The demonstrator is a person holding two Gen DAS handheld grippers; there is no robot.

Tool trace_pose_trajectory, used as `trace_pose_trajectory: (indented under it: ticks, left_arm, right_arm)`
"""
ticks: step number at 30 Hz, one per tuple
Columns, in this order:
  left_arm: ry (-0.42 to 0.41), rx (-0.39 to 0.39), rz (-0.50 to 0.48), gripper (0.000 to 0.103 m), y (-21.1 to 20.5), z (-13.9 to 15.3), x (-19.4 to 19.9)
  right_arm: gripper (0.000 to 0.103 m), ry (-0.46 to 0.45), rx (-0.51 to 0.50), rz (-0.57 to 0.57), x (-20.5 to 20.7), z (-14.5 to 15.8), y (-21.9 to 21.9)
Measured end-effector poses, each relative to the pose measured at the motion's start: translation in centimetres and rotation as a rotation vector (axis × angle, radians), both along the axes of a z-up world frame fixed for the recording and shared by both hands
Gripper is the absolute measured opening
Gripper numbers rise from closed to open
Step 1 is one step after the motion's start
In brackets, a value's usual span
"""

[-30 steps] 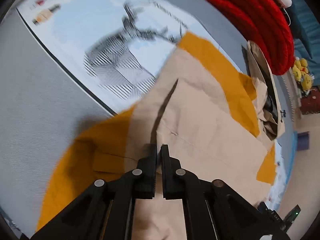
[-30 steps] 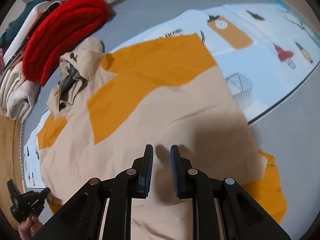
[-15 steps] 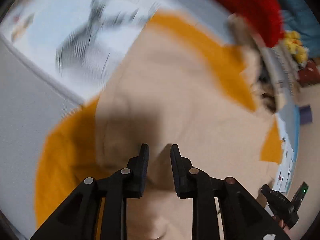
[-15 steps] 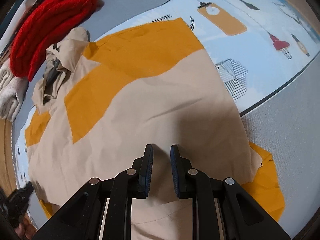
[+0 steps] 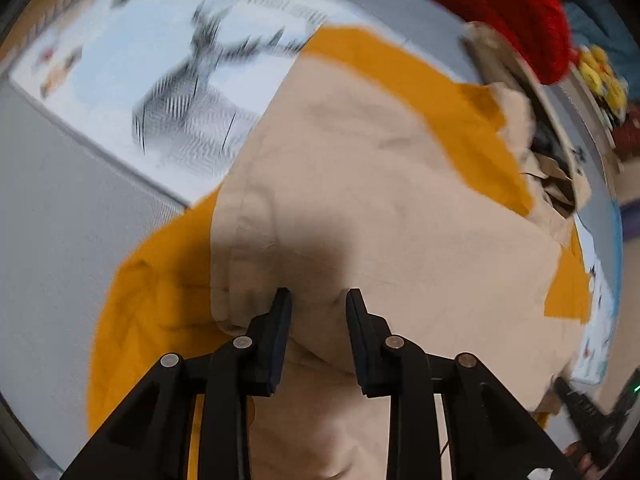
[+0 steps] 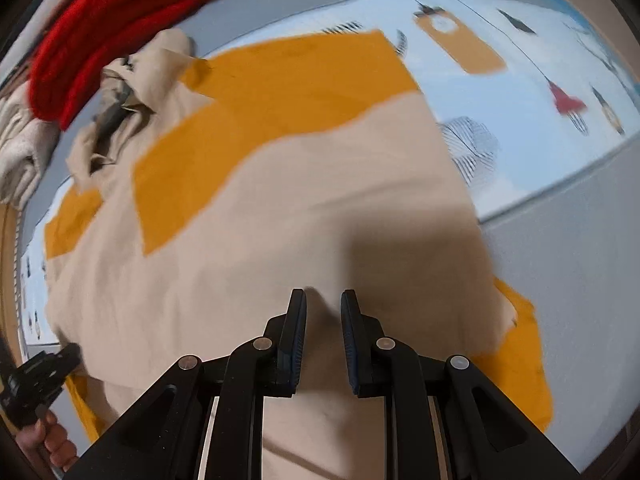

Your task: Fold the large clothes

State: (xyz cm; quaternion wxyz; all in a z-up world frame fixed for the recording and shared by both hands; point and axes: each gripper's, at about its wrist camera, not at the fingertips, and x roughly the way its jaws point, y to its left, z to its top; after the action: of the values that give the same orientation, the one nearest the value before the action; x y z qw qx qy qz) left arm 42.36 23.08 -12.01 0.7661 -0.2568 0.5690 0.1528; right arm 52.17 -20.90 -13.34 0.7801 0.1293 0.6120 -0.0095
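Beige-and-orange garment (image 5: 392, 216) lying spread across printed sheet (image 5: 120, 72), left gripper (image 5: 318, 300) hovering over its beige panel with jaws spread, right gripper (image 6: 323, 300) likewise hovering parted, gripping nothing, red knit (image 6: 108, 24) lying beyond.

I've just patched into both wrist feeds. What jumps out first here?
A big beige and mustard garment lies spread over a pale blue printed mat, filling both views. The left gripper and right gripper are both open above it, holding nothing. A red knit is bundled beyond its collar end.
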Motion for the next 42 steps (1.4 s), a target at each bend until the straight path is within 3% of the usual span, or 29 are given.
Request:
trace_pose_trajectory:
  ticks: [4,10,18,22,27,33,37,39,42]
  left_arm:
    - [-0.127,0.085,-0.077,0.026,-2.4,3.3,-0.8]
    - [-0.219,0.132,-0.13,0.026,-4.4,5.5,-1.8]
    - [-0.305,0.184,-0.214,0.02,-7.3,6.9,-2.6]
    - [-0.335,0.206,-0.261,0.01,-8.4,7.4,-2.1]
    - [-0.378,0.263,-0.357,0.008,-9.4,8.5,-0.9]
    - [-0.376,0.233,-0.361,0.008,-8.4,9.6,5.1]
    - [-0.366,0.198,-0.357,0.008,-7.6,9.9,13.2]
    - [-0.358,0.187,-0.362,0.008,-7.3,9.7,16.9]
    - [-0.334,0.167,-0.35,0.008,-6.9,8.8,21.9]
  right_arm:
    - [0.019,-0.141,-0.057,0.05,-1.5,3.7,0.6]
    - [0.019,-0.351,-0.151,0.163,-5.5,9.2,2.2]
    - [0.019,-0.374,-0.187,0.197,-9.1,9.6,1.9]
    - [0.019,-0.397,-0.187,0.179,-9.1,10.4,0.9]
    - [0.017,-0.42,-0.151,0.181,-7.7,11.6,0.2]
    - [0.016,-0.437,-0.127,0.16,-4.7,12.7,-0.4]
    - [0.016,-0.41,-0.135,0.181,-3.2,12.0,-0.3]
    - [0.007,-0.405,-0.135,0.191,-2.6,11.8,-0.2]
    - [0.006,-0.404,-0.136,0.19,-1.8,11.5,-0.3]
